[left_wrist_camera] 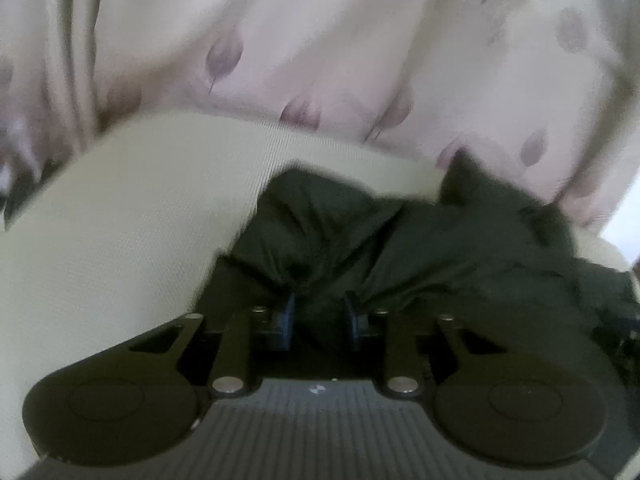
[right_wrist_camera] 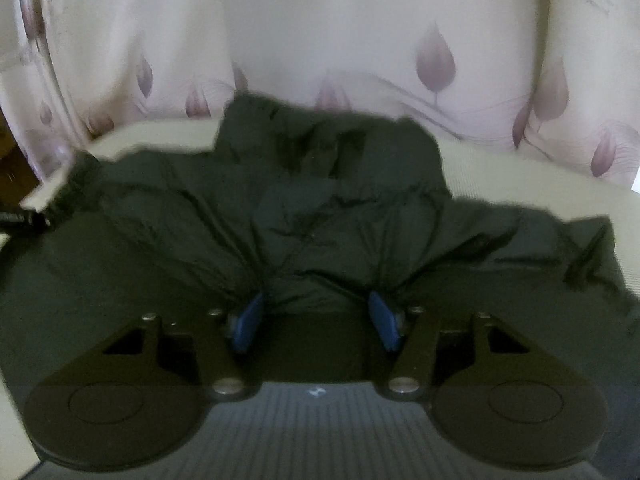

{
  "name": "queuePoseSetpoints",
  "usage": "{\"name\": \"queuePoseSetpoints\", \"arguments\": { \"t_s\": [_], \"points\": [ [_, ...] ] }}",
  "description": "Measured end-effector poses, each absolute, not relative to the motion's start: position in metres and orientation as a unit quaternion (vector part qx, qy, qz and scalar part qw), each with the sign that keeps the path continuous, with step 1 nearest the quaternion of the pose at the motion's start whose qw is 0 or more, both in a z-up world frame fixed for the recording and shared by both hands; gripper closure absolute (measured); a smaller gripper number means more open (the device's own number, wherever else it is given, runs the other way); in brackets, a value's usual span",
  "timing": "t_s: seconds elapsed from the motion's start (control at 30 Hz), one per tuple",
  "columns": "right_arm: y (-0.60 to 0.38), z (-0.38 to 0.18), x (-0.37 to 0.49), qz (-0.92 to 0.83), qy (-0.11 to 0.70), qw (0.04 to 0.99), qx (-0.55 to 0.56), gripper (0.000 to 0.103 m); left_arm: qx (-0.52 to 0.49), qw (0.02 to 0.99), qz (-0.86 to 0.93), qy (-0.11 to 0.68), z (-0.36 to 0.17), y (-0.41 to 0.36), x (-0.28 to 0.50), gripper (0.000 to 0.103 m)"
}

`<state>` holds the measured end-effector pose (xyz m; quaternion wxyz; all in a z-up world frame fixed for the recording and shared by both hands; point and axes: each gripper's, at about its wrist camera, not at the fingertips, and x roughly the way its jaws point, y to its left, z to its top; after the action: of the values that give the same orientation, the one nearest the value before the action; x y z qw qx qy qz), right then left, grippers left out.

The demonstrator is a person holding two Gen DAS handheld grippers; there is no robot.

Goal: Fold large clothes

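**Dark garment on the cream surface, both grippers in the cloth**

The dark green garment (right_wrist_camera: 280,208) lies crumpled on a cream ribbed surface (left_wrist_camera: 120,208). Behind the surface, on the far side, hangs a pale curtain (right_wrist_camera: 320,40) with a purple leaf pattern.

The left gripper (left_wrist_camera: 320,312) has its blue fingers (left_wrist_camera: 286,316) close together, with a bunch of the dark cloth clamped between them. The right gripper (right_wrist_camera: 316,312) has its fingers (right_wrist_camera: 248,316) wider apart; cloth gathers into both pads, so it seems to hold a fold, but I cannot tell this for sure.

In the left view the garment is at the right and the bare surface at the left.
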<state>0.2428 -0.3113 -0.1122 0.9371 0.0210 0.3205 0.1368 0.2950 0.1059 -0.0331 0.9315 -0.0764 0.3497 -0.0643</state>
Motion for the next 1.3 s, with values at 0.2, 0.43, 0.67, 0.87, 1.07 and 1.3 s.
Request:
{"name": "queuePoseSetpoints", "arguments": {
  "t_s": [0.2,0.43,0.67,0.87,1.07,1.3],
  "points": [
    [-0.319,-0.087,0.203,0.184,0.244,0.951,0.035,0.026,-0.078,0.941,-0.084,0.317,-0.006,0.162,0.288,0.006],
    [-0.310,-0.091,0.196,0.209,0.239,0.948,0.029,0.026,-0.079,0.903,-0.145,0.396,-0.037,0.178,0.322,0.018],
    [-0.295,-0.093,0.198,0.251,0.240,0.938,-0.013,0.026,-0.122,0.855,-0.261,0.431,-0.073,0.168,0.353,0.025],
    [-0.282,-0.091,0.203,0.273,0.221,0.935,-0.059,0.020,-0.125,0.841,-0.313,0.424,-0.080,0.161,0.370,0.055],
    [-0.280,-0.112,0.214,0.273,0.244,0.929,-0.047,0.019,-0.179,0.828,-0.332,0.415,-0.092,0.176,0.369,0.072],
    [-0.286,-0.109,0.207,0.284,0.225,0.931,-0.050,0.019,-0.179,0.820,-0.357,0.409,-0.086,0.186,0.344,0.079]
  ]
}}
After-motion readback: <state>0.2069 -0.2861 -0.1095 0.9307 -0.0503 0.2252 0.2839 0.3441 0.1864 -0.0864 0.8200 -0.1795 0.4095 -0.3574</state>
